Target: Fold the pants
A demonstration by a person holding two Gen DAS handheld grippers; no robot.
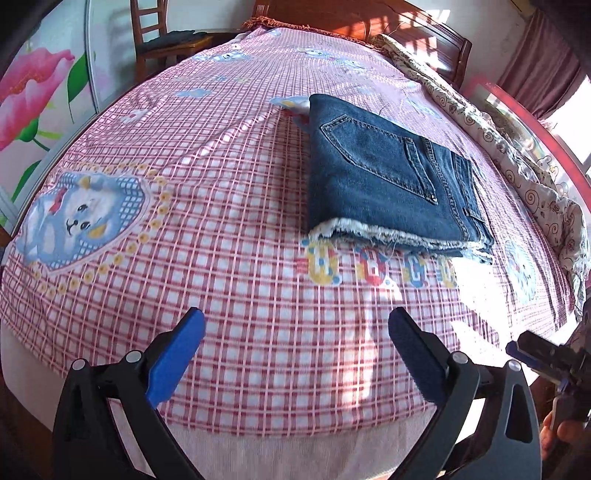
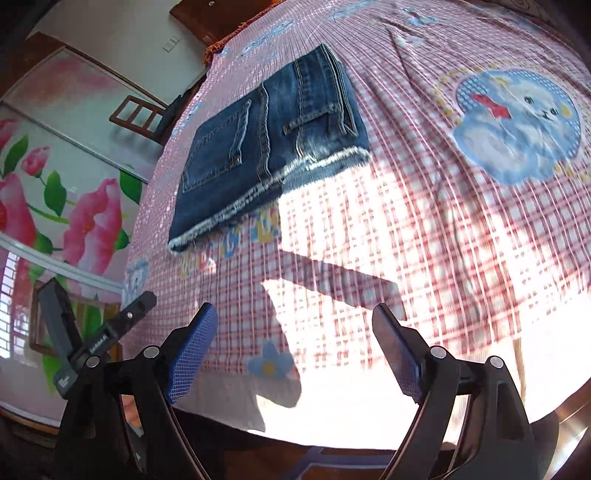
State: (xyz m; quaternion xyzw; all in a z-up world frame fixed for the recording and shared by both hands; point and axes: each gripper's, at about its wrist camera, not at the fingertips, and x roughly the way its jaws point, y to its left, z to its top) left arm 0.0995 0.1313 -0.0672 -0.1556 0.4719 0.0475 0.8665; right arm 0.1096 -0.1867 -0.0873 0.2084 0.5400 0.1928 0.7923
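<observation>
Dark blue jeans [image 1: 391, 177] lie folded into a compact rectangle on the bed, back pocket up, frayed hems toward me. The right wrist view shows the same jeans [image 2: 266, 147] at upper left. My left gripper [image 1: 295, 328] is open over the checked sheet, well short of the jeans, with nothing between its blue pads. Also open and empty, my right gripper [image 2: 293, 321] hangs above the sunlit sheet near the bed's front edge. The right gripper [image 1: 532, 354] shows at the lower right of the left wrist view, held by a hand [image 1: 565, 432]. The left gripper [image 2: 110, 332] appears at lower left in the right wrist view.
The bed carries a pink checked sheet [image 1: 184, 206] with puppy prints. A rumpled patterned quilt [image 1: 517, 155] runs along its far right side. A wooden chair [image 1: 162, 40] and a wardrobe with flower doors [image 1: 40, 88] stand beyond the bed's left side. A wooden headboard [image 1: 406, 29] is at the far end.
</observation>
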